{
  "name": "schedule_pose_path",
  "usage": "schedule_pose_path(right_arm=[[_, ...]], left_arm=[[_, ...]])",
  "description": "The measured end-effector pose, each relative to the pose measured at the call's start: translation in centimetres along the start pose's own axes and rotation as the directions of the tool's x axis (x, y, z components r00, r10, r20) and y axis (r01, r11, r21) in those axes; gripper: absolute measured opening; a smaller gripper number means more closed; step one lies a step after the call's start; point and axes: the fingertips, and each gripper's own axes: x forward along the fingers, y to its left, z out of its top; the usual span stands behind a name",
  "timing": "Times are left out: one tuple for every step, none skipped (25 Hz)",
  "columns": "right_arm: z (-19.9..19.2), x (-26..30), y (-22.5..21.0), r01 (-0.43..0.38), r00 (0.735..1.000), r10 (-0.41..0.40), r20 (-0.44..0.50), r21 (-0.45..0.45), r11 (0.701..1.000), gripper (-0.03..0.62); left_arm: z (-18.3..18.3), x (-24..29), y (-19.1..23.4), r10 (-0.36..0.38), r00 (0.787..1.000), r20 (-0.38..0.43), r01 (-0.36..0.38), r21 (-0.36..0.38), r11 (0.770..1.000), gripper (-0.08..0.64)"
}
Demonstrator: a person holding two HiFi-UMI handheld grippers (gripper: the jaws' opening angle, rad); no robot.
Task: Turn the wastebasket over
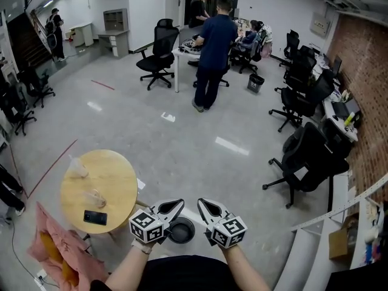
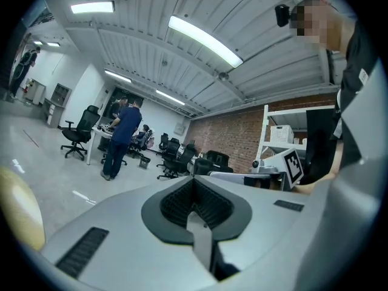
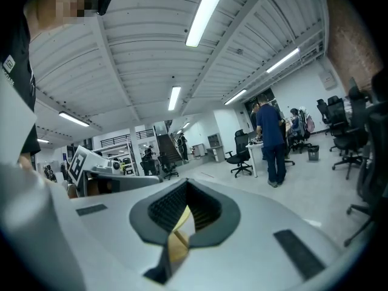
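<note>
A round wooden counter (image 1: 115,174) carries a dark phone (image 1: 95,217) near its front edge and two clear plastic cups (image 1: 77,168), set apart from each other. A pink cloth (image 1: 57,247) lies bunched just beside it. Farther off, a person in blue (image 1: 212,53) stands among black office chairs (image 1: 156,54); a brick wall (image 1: 357,71) lines the right side

1. A glossy grey floor (image 1: 182,144) fills the open office, with a red line (image 1: 51,167) running across it at the left.
2. A brick wall (image 1: 357,59) runs along the right, lined by black office chairs (image 1: 309,153).
3. A round wooden table (image 1: 118,177) stands at the lower left.
4. A white desk (image 1: 177,62) stands far back, and a dark staircase (image 1: 27,44) is at the far left.
5. Long strip lights (image 2: 203,40) cross the ribbed white ceiling (image 2: 139,47).
</note>
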Motion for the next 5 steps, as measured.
schedule_pose_path(right_arm=[[0.03,-0.03,0.02,0.000,1.000,0.000,0.000,-0.002,1.000,0.009],[0.07,-0.05,0.04,0.001,1.000,-0.001,-0.001,-0.003,1.000,0.009],[0.11,-0.08,0.08,0.001,1.000,-0.001,-0.001,-0.005,1.000,0.009],[0.15,-0.11,0.13,0.001,1.000,-0.001,-0.001,-0.006,1.000,0.009],[0.18,-0.14,0.18,0.001,1.000,-0.001,-0.001,-0.007,1.000,0.009]], left_arm=[[-0.02,-0.08,0.01,0.001,1.000,-0.001,-0.001,0.001,1.000,0.014],[-0.02,-0.16,0.01,0.002,1.000,-0.003,-0.002,0.002,1.000,0.014],[-0.01,-0.26,0.01,0.003,1.000,-0.005,-0.003,0.004,1.000,0.014],[0.00,-0.36,0.00,0.004,1.000,-0.006,-0.004,0.005,1.000,0.014],[0.02,-0.46,-0.01,0.005,1.000,-0.007,-0.005,0.006,1.000,0.014]])
